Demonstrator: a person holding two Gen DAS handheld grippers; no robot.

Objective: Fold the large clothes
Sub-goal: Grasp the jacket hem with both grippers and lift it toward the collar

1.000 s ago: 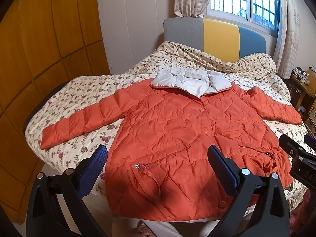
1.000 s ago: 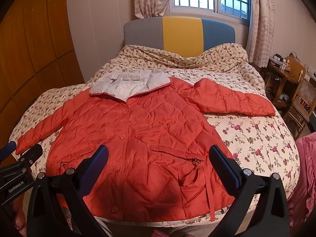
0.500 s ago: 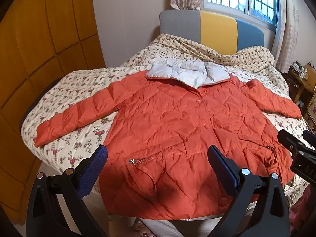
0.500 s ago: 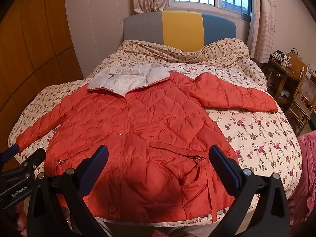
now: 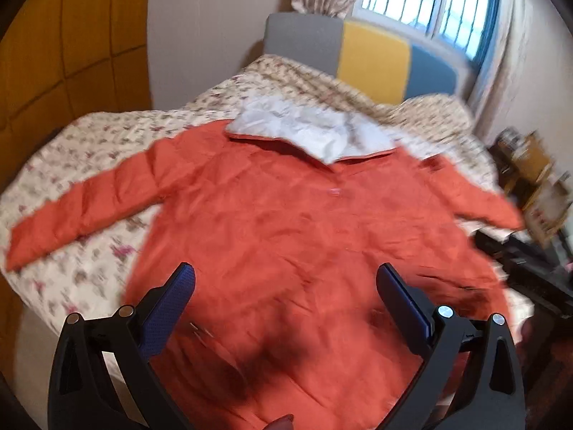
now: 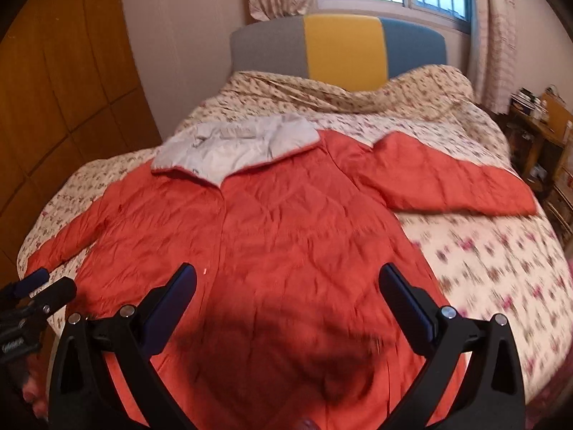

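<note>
Jacket (image 5: 308, 236) lies flat, front up, across the bed (image 6: 483, 251), hem at its near edge. Both views now blurred and closer in than before. Left gripper (image 5: 286, 308) and right gripper (image 6: 288, 308): fingers wide, empty, above the hem.

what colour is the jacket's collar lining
Pale grey collar lining, clearest in the right wrist view.
</note>
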